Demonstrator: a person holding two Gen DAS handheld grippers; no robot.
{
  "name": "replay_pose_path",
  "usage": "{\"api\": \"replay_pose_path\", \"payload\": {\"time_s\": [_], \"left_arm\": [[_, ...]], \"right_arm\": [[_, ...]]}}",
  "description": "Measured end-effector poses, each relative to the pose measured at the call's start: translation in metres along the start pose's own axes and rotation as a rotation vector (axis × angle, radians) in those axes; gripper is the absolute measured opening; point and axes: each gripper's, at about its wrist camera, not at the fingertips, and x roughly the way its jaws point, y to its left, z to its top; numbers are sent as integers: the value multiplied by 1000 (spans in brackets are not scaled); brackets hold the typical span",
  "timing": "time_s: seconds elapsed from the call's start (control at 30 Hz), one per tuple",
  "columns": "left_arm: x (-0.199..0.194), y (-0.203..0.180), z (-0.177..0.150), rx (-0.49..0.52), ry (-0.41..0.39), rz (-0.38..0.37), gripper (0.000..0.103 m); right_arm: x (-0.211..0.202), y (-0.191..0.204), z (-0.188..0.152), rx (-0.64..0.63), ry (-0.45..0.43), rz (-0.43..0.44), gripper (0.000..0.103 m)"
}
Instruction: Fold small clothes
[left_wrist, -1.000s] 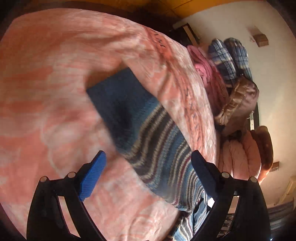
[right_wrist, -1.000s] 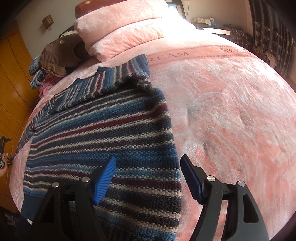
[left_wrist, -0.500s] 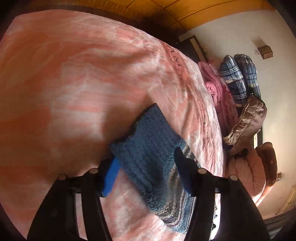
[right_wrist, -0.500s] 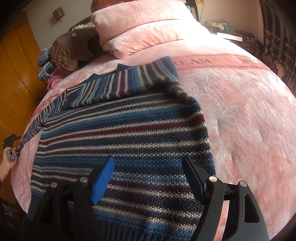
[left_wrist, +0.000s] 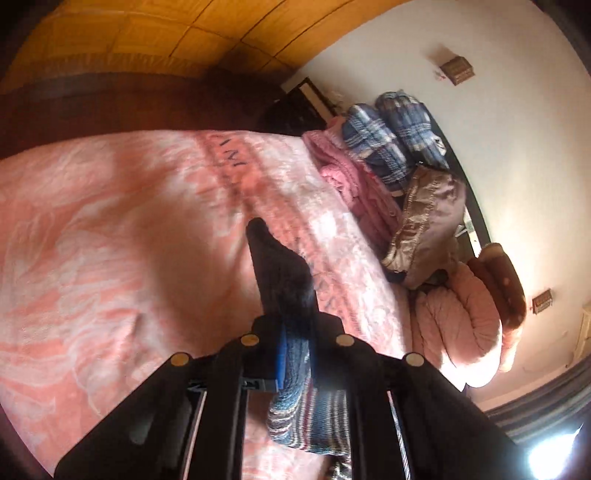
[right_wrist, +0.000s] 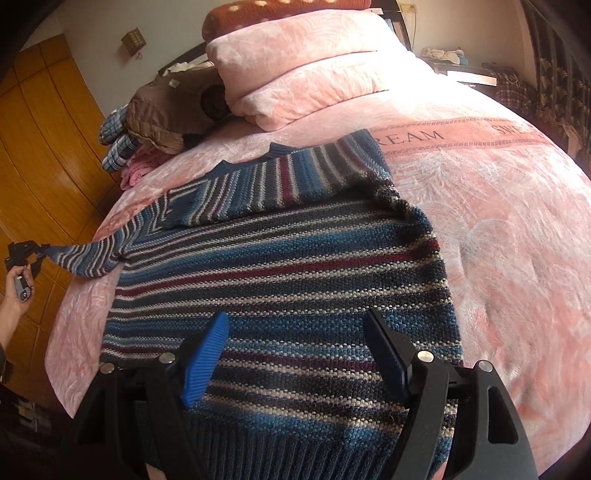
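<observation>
While a plush pink blanket (right_wrist: 498, 229) with pale feathery swirls covers the bed, the striped knit sweater (right_wrist: 280, 280) lies flat across it, chunky-stitched in blue, maroon and cream, with one sleeve folded over its chest. The right gripper (right_wrist: 295, 354) hovers above the ribbed hem, ridged blue pads spread wide. The left gripper (left_wrist: 295, 347) is clamped on the other sleeve's cuff (left_wrist: 284, 284), drawing it taut off the bed's edge.

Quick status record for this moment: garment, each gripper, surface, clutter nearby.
garment: striped sweater, body flat on the bed, one sleeve folded across the chest
left gripper: shut on the cuff of the other sleeve, pulled out past the bed edge
right gripper: open, above the hem, holding nothing
surface: pink blanket
clutter: pillows, brown jacket
</observation>
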Motion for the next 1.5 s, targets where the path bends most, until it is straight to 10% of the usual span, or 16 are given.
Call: {"api": "replay_pose_path", "payload": {"time_s": [0.63,1.27,1.4,1.5], "left_arm": [[48,-249,-135,426,156,-173,8],[222,-247,-364,618,528,-69,8],[230,-237,-381,627,601,-91,30],[203,-228,-373,584,591,-156,72]], "right_arm": [[-51,-46,1,139,-94,77,76],[-16,-87,15,226,12,82,81],[18,-77,49,261,94,200,82],[56,-56,92,303,145,356,80]]}}
